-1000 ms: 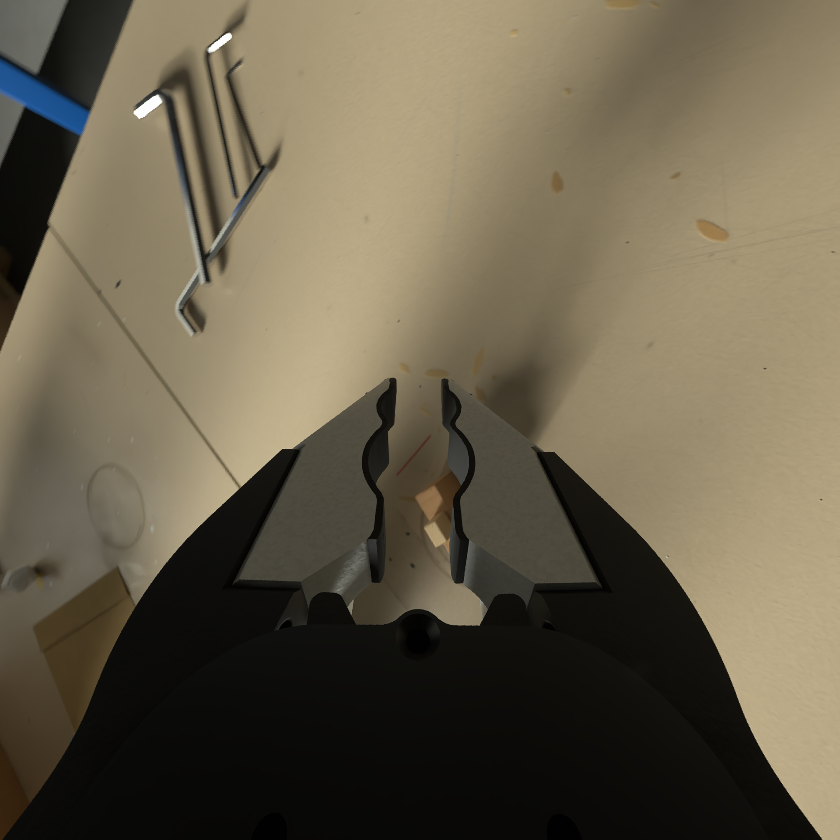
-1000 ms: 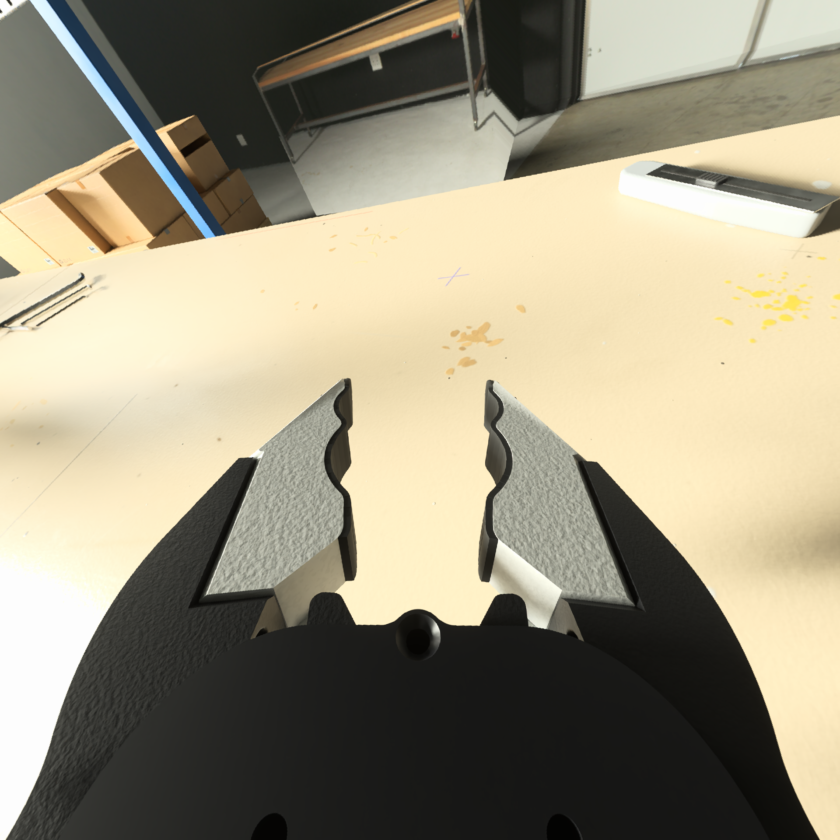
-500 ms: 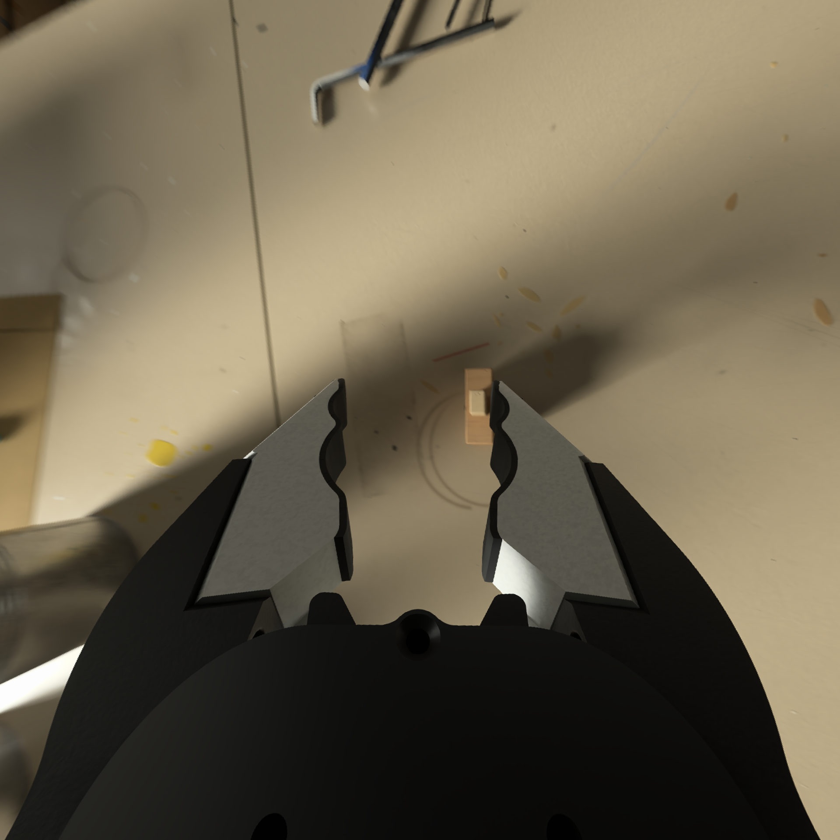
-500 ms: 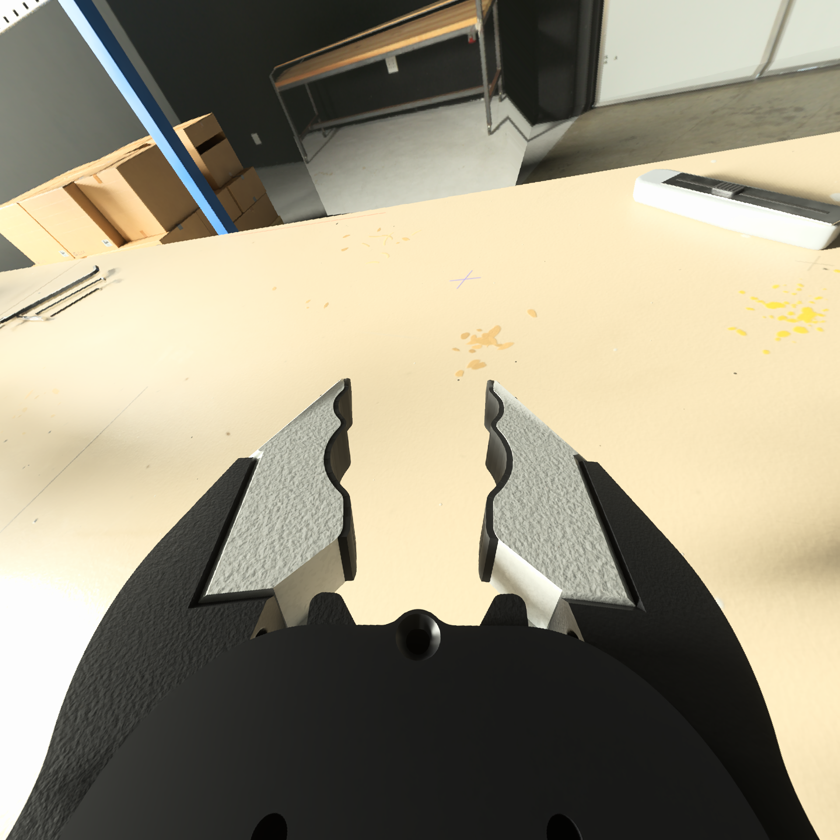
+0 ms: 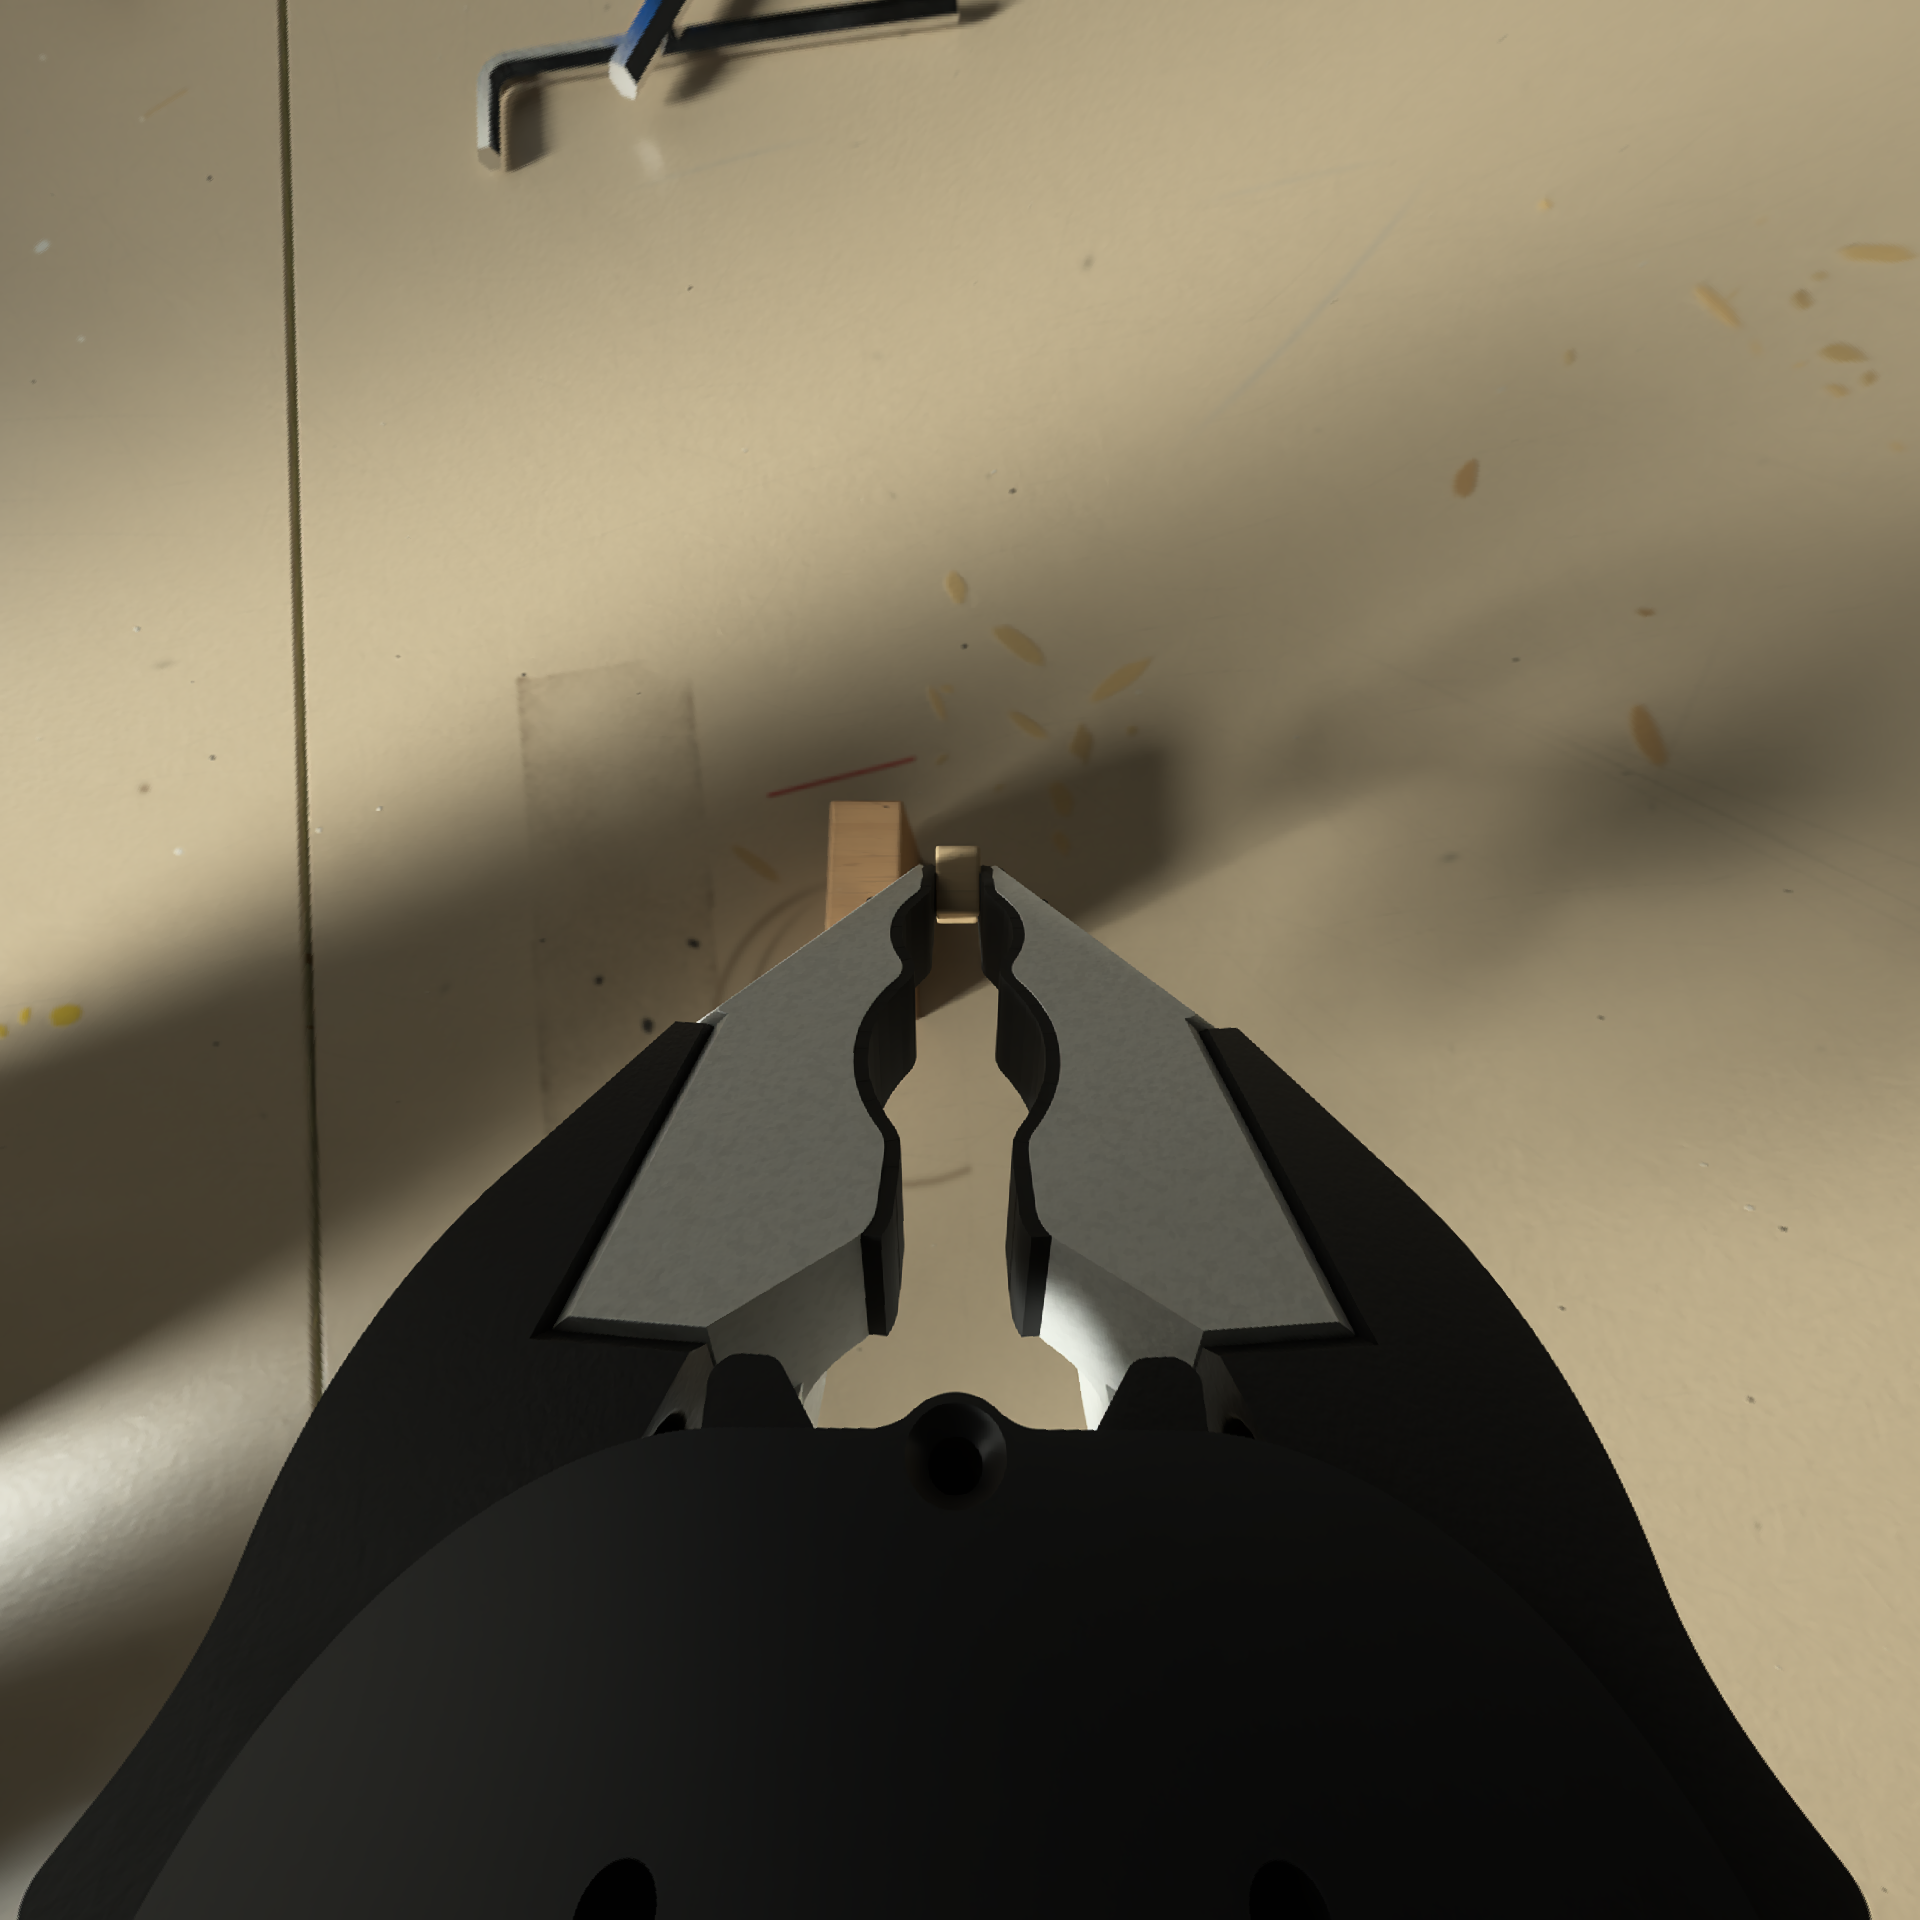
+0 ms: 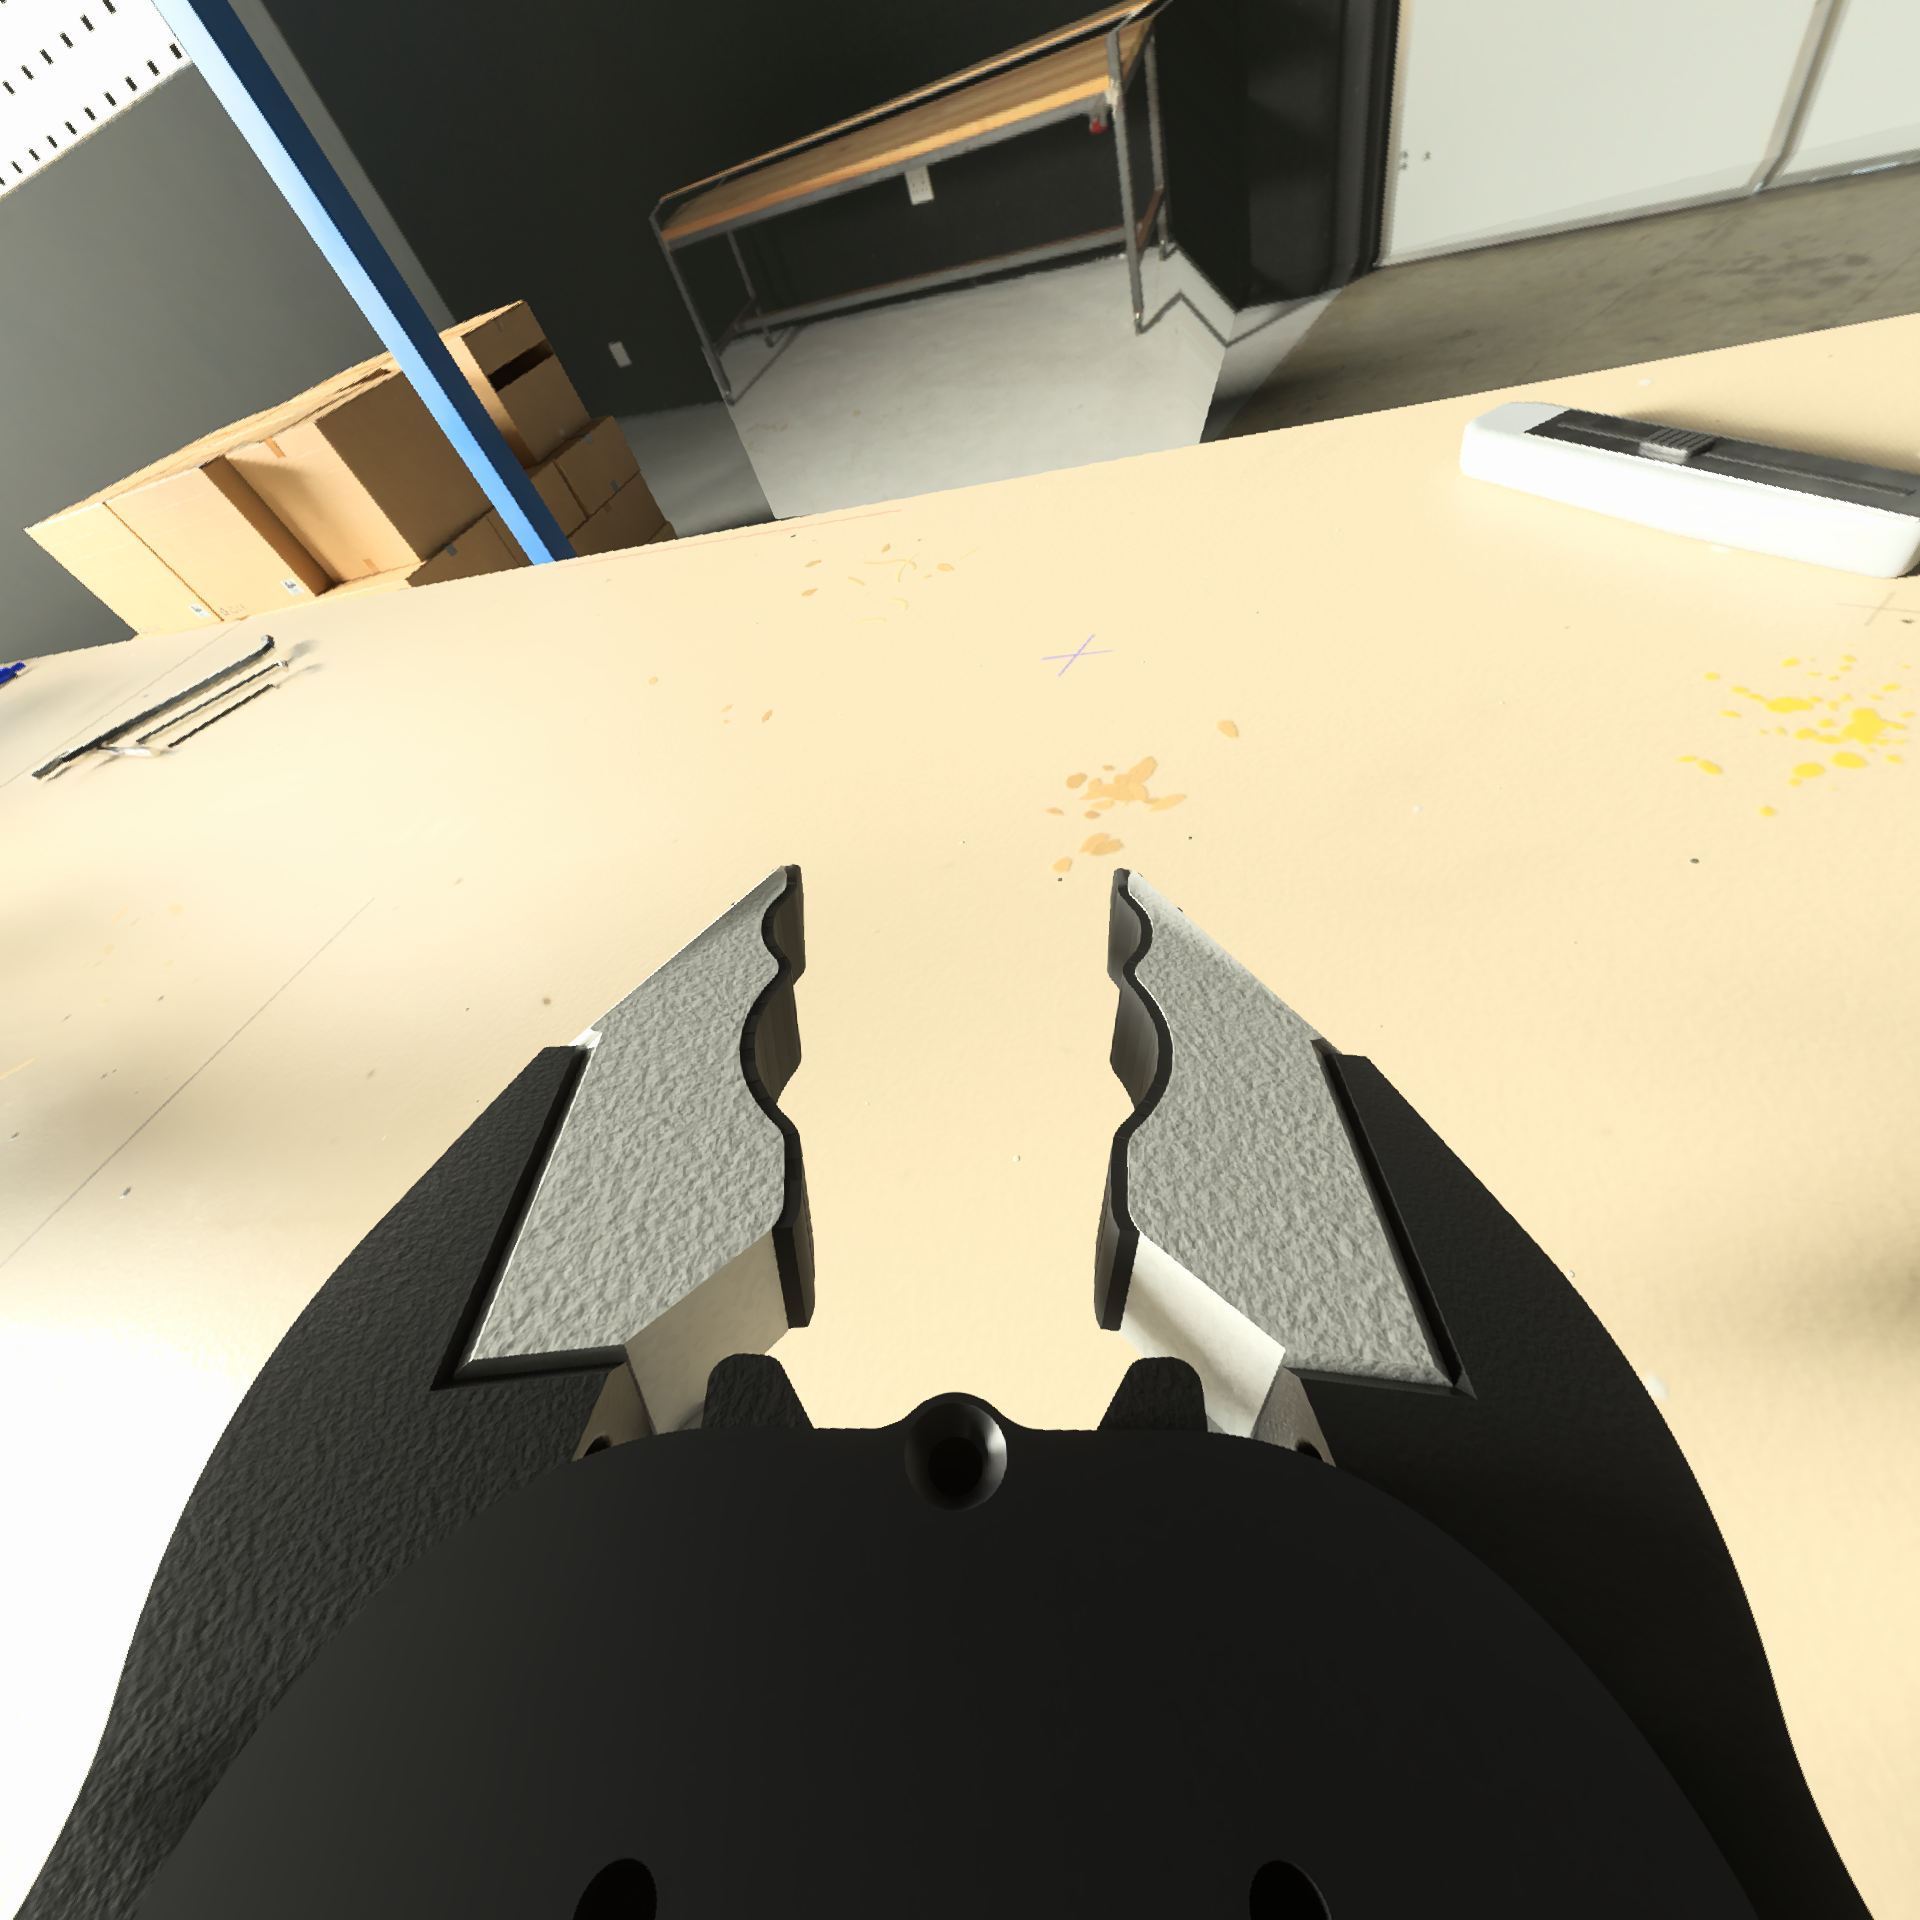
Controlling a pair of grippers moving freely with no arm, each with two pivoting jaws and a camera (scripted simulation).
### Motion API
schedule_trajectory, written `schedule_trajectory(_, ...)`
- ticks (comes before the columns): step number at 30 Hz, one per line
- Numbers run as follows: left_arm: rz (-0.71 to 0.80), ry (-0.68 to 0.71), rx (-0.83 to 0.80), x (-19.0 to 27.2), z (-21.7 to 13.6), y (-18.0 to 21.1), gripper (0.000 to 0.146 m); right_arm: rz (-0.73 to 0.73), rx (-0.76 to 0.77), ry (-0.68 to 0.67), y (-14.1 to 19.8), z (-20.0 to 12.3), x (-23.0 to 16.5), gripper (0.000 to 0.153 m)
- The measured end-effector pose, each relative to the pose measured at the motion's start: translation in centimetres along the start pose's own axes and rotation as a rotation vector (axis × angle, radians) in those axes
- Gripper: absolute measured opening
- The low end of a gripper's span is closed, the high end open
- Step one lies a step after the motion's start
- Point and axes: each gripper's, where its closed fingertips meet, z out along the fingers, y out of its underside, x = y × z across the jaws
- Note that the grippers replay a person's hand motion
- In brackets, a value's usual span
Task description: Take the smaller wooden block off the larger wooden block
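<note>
In the left wrist view the larger wooden block (image 5: 868, 862) lies on the tan table, its near end hidden behind my left finger. The smaller, paler wooden block (image 5: 956, 864) sits between the fingertips of my left gripper (image 5: 956, 883), which is shut on it. The small block shows just right of the larger block's top face; I cannot tell whether they still touch. My right gripper (image 6: 956, 883) is open and empty above bare table, and neither block shows in the right wrist view.
Metal hex keys (image 5: 582, 73) lie on the table beyond the blocks and also show at the left in the right wrist view (image 6: 166, 707). A white flat device (image 6: 1704, 499) lies at the far right. Cardboard boxes (image 6: 343, 499) stand past the table's far edge.
My left gripper has moved onto the blocks and its jaws have gone from wide open to shut on the smaller block. The right gripper stays open and has shifted only slightly.
</note>
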Motion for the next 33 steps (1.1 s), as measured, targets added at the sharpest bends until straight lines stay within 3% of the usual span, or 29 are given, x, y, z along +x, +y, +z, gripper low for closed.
schedule_trajectory(7,-0.004,0.017,0.084,2.3,-1.4,-0.3,0.007,0.008,0.001,0.002,0.0,0.0,0.1,0.059)
schedule_trajectory(16,-0.071,0.118,0.078,4.4,-1.8,0.9,0.007,-0.002,-0.013,0.014,0.2,0.2,0.1,0.059)
schedule_trajectory(33,-0.202,0.052,0.076,-1.2,-2.5,0.4,0.007,-0.002,-0.005,0.005,0.1,0.1,0.0,0.059)
